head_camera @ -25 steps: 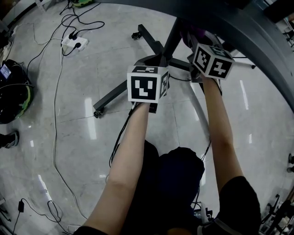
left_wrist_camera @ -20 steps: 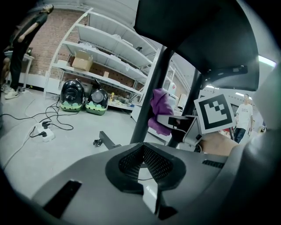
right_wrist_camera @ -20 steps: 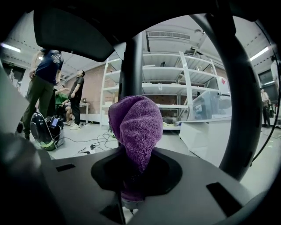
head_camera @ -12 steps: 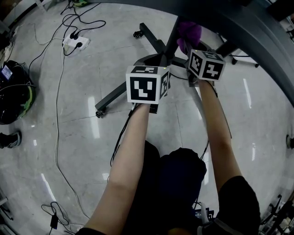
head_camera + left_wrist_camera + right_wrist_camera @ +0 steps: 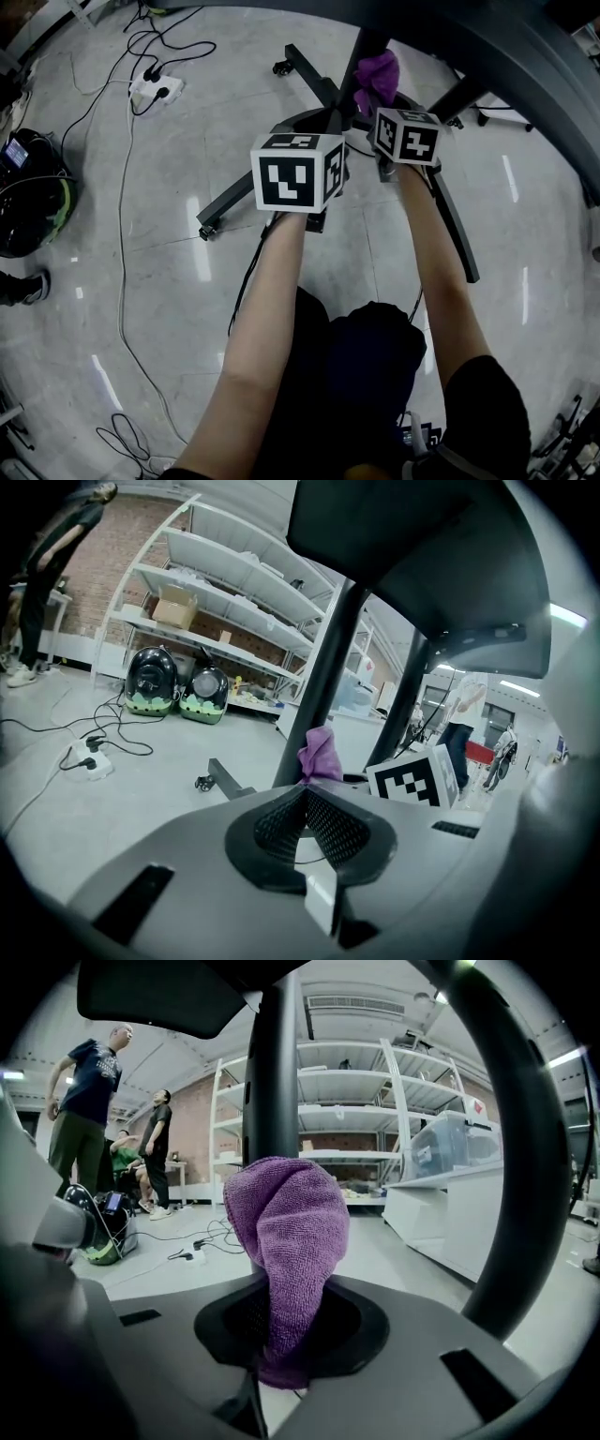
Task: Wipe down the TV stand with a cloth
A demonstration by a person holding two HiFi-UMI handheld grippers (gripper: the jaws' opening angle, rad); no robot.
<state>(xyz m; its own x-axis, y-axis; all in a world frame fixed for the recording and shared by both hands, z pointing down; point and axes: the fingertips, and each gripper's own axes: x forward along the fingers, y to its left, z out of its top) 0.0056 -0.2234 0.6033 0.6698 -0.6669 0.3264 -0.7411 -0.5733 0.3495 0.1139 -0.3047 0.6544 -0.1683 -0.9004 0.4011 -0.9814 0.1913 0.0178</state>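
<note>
Right gripper [image 5: 281, 1309] clamped on one purple cloth [image 5: 286, 1222], at stand pole [image 5: 272, 1082]. Left gripper [image 5: 303, 803] closed, empty. Stand legs [image 5: 239, 192] only in head view — two standing people [image 5: 89, 1101] only in right gripper view.

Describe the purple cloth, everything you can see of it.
The purple cloth looks like fuzzy microfibre, bunched into a rounded upright wad. Its lower end is pinched between the jaws of the right gripper, and the top bulges free above them. It sits directly in front of the TV stand's dark pole; contact can't be confirmed.
</note>
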